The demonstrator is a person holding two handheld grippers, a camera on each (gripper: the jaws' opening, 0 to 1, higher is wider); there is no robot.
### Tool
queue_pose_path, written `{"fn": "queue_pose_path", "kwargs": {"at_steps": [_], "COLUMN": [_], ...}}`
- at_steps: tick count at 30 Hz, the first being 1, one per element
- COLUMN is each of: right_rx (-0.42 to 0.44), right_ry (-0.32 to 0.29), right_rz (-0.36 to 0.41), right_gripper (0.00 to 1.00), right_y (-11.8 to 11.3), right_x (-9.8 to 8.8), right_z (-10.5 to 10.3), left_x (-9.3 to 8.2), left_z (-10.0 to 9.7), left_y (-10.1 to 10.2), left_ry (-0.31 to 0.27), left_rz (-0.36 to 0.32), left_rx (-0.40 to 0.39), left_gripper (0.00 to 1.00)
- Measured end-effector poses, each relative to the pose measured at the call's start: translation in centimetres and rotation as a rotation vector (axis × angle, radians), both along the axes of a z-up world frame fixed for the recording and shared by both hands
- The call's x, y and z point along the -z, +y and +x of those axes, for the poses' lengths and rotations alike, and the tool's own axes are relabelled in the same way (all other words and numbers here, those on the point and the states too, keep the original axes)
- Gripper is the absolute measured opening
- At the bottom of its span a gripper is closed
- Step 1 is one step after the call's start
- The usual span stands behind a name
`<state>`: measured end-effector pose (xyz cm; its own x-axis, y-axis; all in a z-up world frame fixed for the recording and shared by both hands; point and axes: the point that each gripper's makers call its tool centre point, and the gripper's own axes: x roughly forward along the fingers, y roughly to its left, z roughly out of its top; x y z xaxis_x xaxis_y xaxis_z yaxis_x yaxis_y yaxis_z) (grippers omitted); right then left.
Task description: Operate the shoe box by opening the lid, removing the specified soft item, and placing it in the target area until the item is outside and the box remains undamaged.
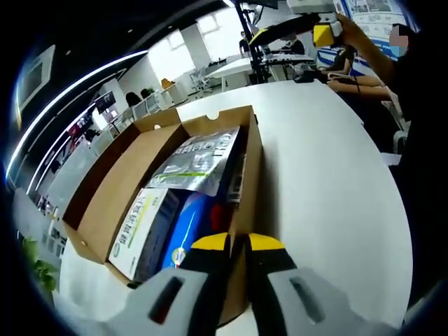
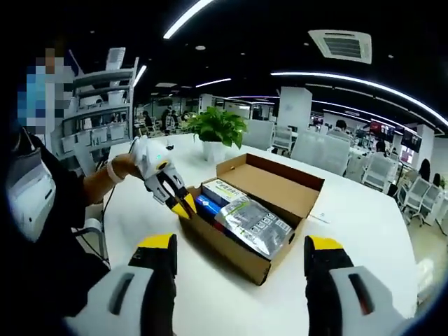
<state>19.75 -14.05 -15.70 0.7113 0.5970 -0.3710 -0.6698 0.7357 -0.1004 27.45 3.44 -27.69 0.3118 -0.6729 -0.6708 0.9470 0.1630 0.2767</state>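
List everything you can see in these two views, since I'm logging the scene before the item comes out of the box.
shoe box: one, brown cardboard, lid open, on the table
silver pouch: one, silver with print, lying on top inside the box
white-and-green packet: one, inside the box at one end
blue item: one, inside the box, partly under the pouch
table: one, white, under the box
potted plant: one, green, on the table beyond the box
office chairs: several, pale, behind the table
left gripper: grey with yellow tips, jaws nearly together at the box's end wall
right gripper: grey with yellow tips, jaws wide apart, short of the box
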Motion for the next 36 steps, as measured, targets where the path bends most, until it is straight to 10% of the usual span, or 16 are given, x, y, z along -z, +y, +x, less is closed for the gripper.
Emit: {"fn": "queue_pose_path", "kwargs": {"at_steps": [18, 36], "right_rx": [0.032, 0.029], "right_ry": [0.037, 0.038], "right_rz": [0.003, 0.015], "right_gripper": [0.77, 0.77], "right_y": [-0.1, 0.8], "right_x": [2.4, 2.8], "right_z": [-0.9, -0.6], "left_x": [0.5, -4.5], "left_z": [0.3, -1.2], "left_y": [0.3, 0.5], "left_ry": [0.007, 0.031], "left_rz": [-0.005, -0.254], "left_rx": [-0.013, -0.048], "left_gripper": [0.12, 0.39]}}
